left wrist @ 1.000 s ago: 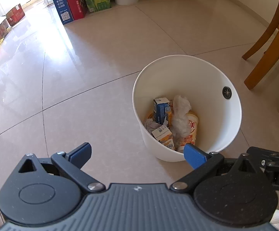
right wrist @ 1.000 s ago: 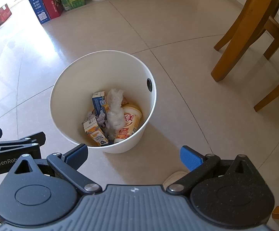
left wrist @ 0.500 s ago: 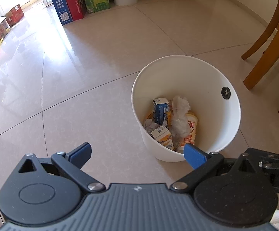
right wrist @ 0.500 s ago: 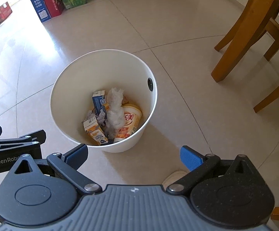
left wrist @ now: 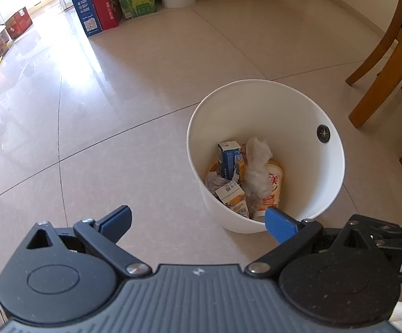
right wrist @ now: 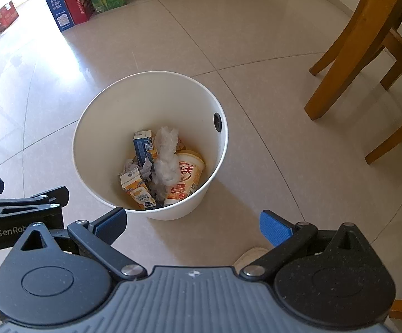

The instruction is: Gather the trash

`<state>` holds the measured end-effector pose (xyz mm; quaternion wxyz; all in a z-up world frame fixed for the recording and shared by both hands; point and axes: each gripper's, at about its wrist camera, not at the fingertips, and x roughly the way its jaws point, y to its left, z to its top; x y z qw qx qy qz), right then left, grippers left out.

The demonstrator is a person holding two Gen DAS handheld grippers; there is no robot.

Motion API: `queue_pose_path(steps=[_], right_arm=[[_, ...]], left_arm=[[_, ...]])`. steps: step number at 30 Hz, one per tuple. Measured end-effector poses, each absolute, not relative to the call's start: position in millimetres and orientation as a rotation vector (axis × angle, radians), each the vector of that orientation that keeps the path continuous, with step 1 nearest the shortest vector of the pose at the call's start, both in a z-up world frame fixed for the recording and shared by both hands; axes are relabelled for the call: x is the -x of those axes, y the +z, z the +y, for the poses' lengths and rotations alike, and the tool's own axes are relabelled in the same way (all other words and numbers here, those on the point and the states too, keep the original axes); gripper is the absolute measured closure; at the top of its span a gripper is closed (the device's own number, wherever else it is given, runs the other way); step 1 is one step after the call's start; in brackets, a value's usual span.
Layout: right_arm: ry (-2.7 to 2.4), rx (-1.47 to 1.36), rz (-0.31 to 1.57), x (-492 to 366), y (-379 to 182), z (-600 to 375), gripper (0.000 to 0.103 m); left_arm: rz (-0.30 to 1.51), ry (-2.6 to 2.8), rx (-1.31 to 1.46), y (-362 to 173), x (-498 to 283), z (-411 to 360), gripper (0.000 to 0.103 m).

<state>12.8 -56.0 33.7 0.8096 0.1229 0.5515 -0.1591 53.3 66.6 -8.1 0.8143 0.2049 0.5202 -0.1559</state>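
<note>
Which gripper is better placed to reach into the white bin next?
Right, marginally. The bin sits nearly centred ahead of the open right gripper, while for the open left gripper it lies off to its right.

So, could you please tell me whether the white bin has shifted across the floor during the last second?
No. The white bin sits at the same tile seams as before.
</note>
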Motion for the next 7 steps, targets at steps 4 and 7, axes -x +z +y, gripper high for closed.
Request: queue_pose_path(steps=[4,7], right_arm=[[-0.342,-0.27,1.179,-12.9,34.0,-56.9,0.0],[-0.343,-0.27,1.181,-12.7,33.8,-57.0,0.0]], left_arm=[[1.112,-0.332,-0.434,-7.9,-53.5,67.4,0.002],[1.113,-0.334,-0.436,-7.9,-53.5,66.7,0.002]])
